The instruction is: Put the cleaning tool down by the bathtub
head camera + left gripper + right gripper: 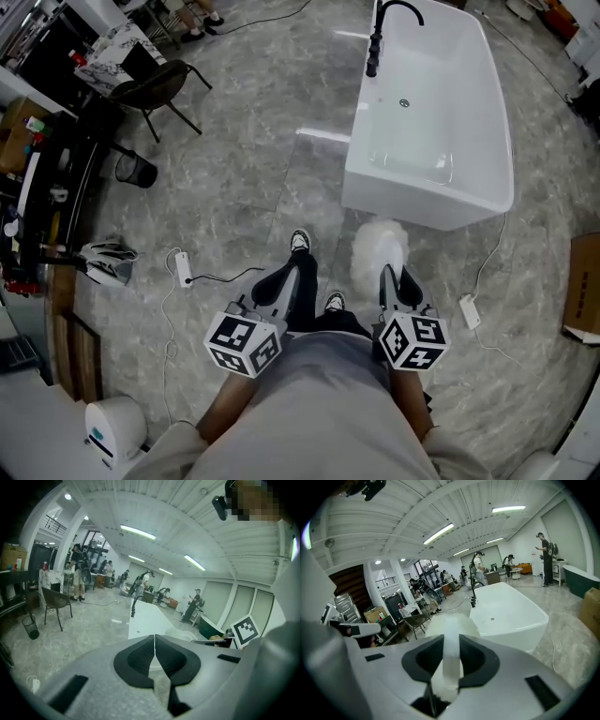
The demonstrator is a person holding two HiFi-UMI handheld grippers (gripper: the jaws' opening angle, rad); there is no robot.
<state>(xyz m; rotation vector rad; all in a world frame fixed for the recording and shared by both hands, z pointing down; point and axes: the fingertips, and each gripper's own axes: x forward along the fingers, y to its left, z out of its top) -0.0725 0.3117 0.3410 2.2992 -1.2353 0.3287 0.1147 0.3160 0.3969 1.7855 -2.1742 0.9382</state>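
Note:
A white fluffy cleaning tool (379, 247) hangs over the floor just in front of the white bathtub (450, 187). My right gripper (392, 278) is shut on its white handle (451, 658), with the fluffy head (451, 621) sticking out beyond the jaws toward the bathtub (511, 616). My left gripper (278, 284) is shut with nothing in it, and its dark pads (140, 656) meet in the left gripper view. It hovers to the left of the right one, above the person's shoes (300, 242). The bathtub (147, 620) lies ahead.
A black faucet (377, 37) stands at the tub's far end. A power strip with its cable (184, 270) lies on the grey floor at left, and another adapter (470, 311) at right. A chair (155, 86), a black bin (137, 171) and a cluttered bench (42, 187) stand at left. A cardboard box (585, 287) sits at right.

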